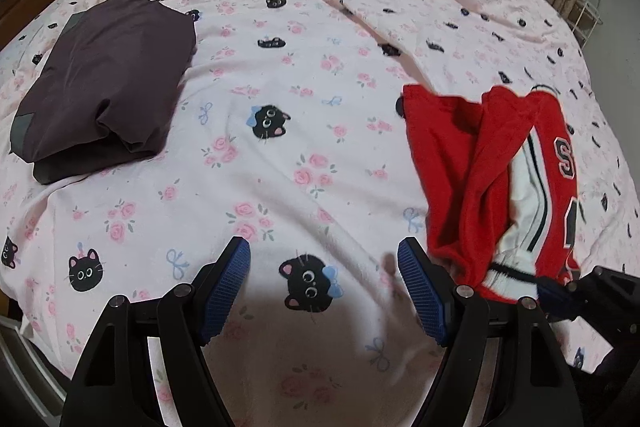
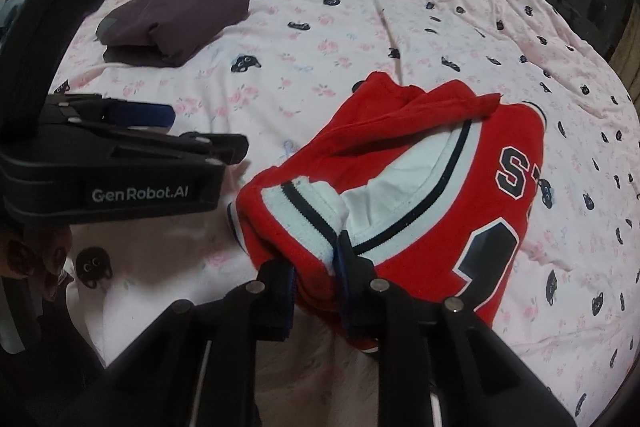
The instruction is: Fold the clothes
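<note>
Right gripper (image 2: 316, 279): clamped on crumpled red-and-white basketball jersey (image 2: 404, 187). Left gripper (image 1: 324, 283): wide, empty. Folded dark purple garment (image 1: 108, 83) on pink cat-print bed sheet (image 1: 288, 67).

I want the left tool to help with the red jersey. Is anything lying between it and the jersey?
Nothing visible. The left tool hangs open over bare pink bedsheet, with the red jersey just to its right. The folded dark garment lies on the opposite side.
</note>
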`<state>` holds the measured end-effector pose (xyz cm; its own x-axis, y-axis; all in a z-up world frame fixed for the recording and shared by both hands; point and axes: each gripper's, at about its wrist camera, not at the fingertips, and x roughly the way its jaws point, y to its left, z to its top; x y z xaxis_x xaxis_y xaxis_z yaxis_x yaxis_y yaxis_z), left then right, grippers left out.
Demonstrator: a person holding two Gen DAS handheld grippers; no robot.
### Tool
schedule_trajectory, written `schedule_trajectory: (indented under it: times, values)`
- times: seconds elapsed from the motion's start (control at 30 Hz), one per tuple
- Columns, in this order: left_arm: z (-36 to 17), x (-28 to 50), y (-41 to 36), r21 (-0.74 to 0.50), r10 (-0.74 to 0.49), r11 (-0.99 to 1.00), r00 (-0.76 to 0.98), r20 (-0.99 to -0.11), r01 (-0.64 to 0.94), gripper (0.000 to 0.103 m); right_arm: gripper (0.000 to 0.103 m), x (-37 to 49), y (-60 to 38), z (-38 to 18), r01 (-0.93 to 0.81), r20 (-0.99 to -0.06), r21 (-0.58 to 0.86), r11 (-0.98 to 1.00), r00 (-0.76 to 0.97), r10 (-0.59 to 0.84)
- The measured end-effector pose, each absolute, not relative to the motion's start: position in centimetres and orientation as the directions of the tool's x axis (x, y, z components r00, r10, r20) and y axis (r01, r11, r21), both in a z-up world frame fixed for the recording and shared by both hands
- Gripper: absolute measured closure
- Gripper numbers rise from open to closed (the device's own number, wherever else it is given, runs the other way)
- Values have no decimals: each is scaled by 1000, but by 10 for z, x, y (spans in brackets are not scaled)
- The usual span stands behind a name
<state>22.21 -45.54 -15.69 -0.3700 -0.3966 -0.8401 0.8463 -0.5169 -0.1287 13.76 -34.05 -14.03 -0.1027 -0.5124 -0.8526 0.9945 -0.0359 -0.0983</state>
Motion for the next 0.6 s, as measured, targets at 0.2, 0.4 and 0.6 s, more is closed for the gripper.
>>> schedule_trajectory:
  times: [0.2,0.4,0.6]
  values:
    - [-162,212,-455,-209,-350,-525,-433,-831,825,31,69,137,-332,-128,995,-849,-99,33,-67,-525]
    - [-173,199,-449,-120,-374,-543,-367,-852,831,31,46,80,-328,-92,994,-843,93,-58,48,-536]
    - [-169,202,-448,-126,-374,-539,-370,-850,833,31,45,-12,-358,-83,853,-810,401,-334,160,-564]
